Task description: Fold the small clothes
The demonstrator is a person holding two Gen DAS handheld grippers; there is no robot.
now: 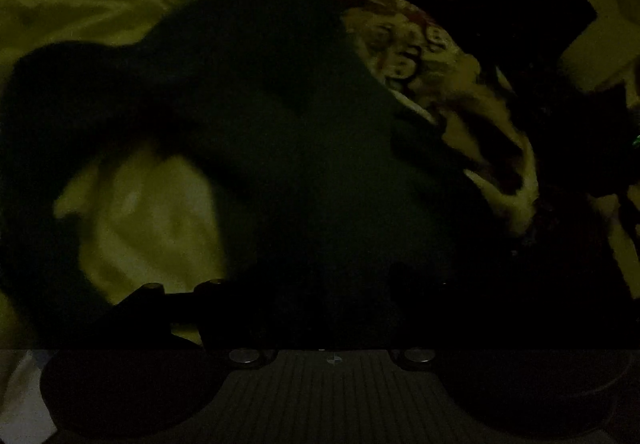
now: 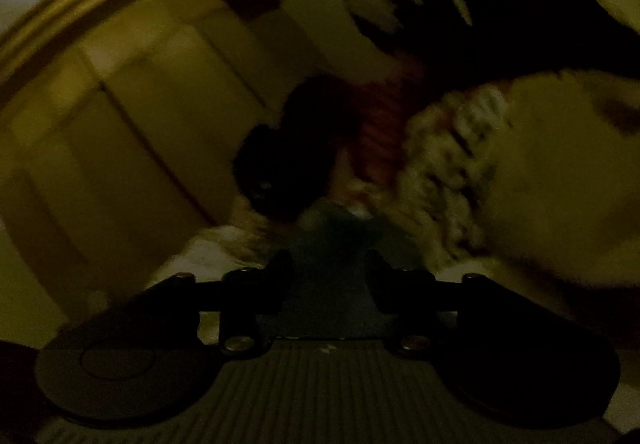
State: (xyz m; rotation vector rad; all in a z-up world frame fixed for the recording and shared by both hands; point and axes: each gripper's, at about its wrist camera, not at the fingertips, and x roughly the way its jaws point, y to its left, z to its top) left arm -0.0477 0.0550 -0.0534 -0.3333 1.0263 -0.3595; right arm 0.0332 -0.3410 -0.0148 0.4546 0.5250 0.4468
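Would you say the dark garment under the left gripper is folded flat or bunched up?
Bunched: the dark garment lies humped and crumpled, showing no flat edges.

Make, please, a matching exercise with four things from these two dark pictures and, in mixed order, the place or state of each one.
Things:
1. dark green garment
2. flowered cloth
3. pale cloth
4. right gripper

Places or states:
A. upper right of the left wrist view
B. a dark cloth lies between its parted fingers
C. fills the middle of the left wrist view
D. left side of the left wrist view

Pairs: 1-C, 2-A, 3-D, 4-B
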